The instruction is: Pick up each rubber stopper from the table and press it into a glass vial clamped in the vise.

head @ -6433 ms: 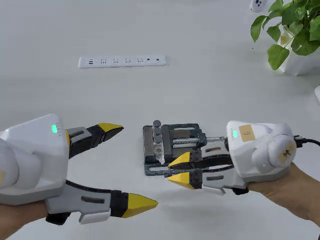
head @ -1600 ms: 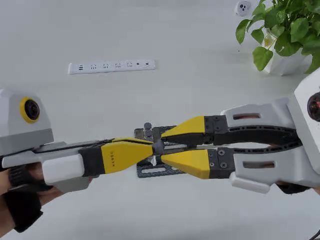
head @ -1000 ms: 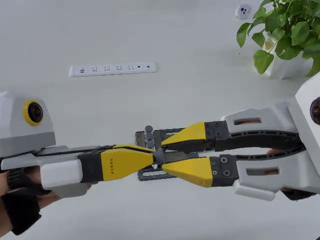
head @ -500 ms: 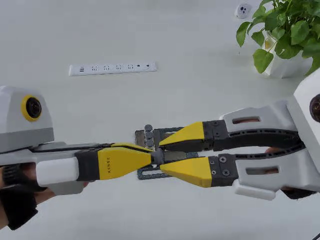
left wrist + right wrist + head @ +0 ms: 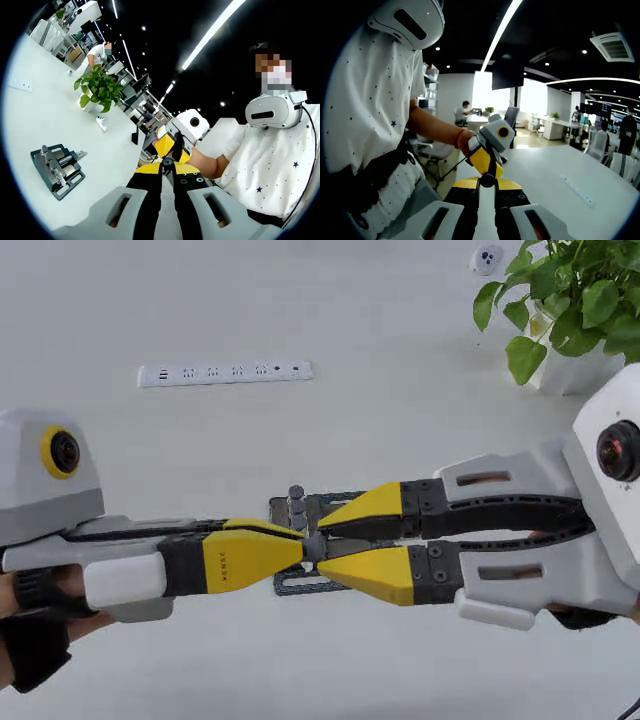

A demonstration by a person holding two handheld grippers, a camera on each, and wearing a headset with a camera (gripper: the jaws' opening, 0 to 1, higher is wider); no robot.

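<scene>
Left gripper (image 5: pixel 303 544) and right gripper (image 5: pixel 319 547) both pinch one rubber stopper (image 5: pixel 313 547) above the vise (image 5: pixel 292 586); other vials (image 5: pixel 297 508) look plugged already.

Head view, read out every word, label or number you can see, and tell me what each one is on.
Dark lettering on the yellow fingertip of the left hand-held gripper: too small to read.
Markings along the power strip: too small to read.
None of the text in this view can be read.
</scene>
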